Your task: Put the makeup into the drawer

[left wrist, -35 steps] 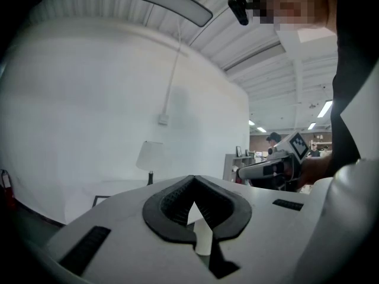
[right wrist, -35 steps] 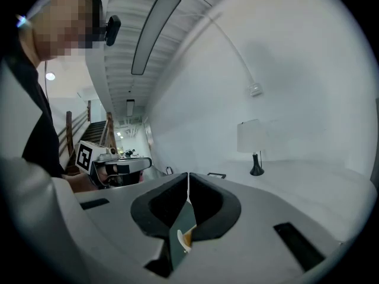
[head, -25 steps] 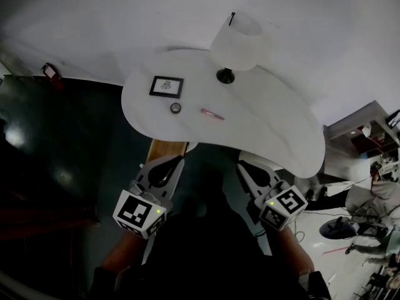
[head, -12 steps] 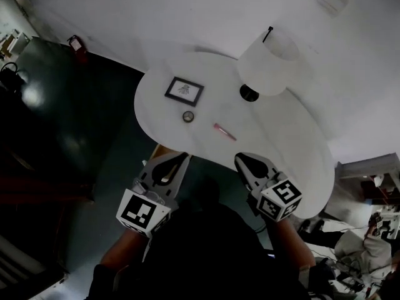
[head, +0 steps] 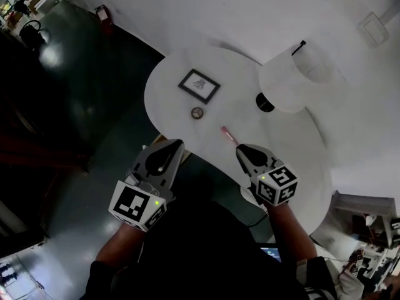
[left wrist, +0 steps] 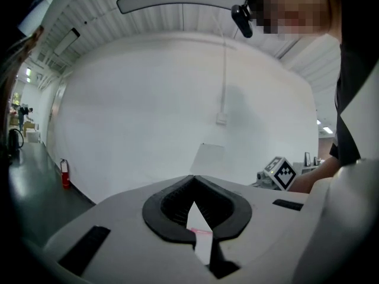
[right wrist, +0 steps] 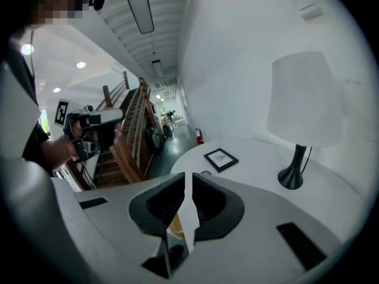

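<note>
Scanning left to right: the left gripper (head: 174,144) sat at the near edge of the white table (head: 164,102), jaws closed tip to tip with nothing between them. Beyond it on the tabletop lay a black-framed picture (head: 199,85) and, closer to the person, a small round compact (head: 197,112). The pink makeup stick (head: 226,133) lay flat on the table to the right of the compact, apart from it, with neither gripper holding it. The right gripper (head: 241,149) was just beside the stick's near end, contact unclear, jaws drawn in to a thin slit and empty. A white-shaded lamp (head: 290,77) stood upright on the right part of the table, well apart from both grippers.
</note>
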The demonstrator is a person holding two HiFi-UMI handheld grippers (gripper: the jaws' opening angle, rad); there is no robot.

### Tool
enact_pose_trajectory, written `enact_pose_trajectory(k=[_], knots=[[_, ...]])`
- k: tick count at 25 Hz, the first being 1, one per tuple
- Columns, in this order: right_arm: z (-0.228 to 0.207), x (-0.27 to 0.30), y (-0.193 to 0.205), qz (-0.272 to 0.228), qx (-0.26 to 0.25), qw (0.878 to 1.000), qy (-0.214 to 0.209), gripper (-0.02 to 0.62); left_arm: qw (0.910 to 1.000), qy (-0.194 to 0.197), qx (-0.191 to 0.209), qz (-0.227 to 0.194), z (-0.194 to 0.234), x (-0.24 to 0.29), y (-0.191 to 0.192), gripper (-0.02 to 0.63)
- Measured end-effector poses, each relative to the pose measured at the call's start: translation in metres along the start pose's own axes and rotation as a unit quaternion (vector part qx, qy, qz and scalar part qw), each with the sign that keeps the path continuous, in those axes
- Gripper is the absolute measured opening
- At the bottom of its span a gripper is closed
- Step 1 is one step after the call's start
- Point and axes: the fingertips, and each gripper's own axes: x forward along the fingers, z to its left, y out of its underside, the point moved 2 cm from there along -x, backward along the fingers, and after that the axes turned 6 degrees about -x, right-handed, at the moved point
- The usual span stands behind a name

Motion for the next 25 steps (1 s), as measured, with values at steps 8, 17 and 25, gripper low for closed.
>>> enact_pose_trajectory(k=[8,17,25], knots=[[-0.027,0.051,0.026,0.094,-0.024,0.995,-0.014,0.02,0.9995,-0.027,-0.007,0.015,0.029,-0.006,0.029,0.011],[-0.058,0.101,0.077,0.182,-0.02,0.983,-0.022,0.021,0.9984,-0.043,-0.024,0.027,0.049,-0.003,0.05,0.011],[-0.081,0.126,0.11,0.255,-0.076,0.964,-0.03,0.13,0.9969,-0.055,-0.04,0.039,0.06,0.008,0.054,0.011]])
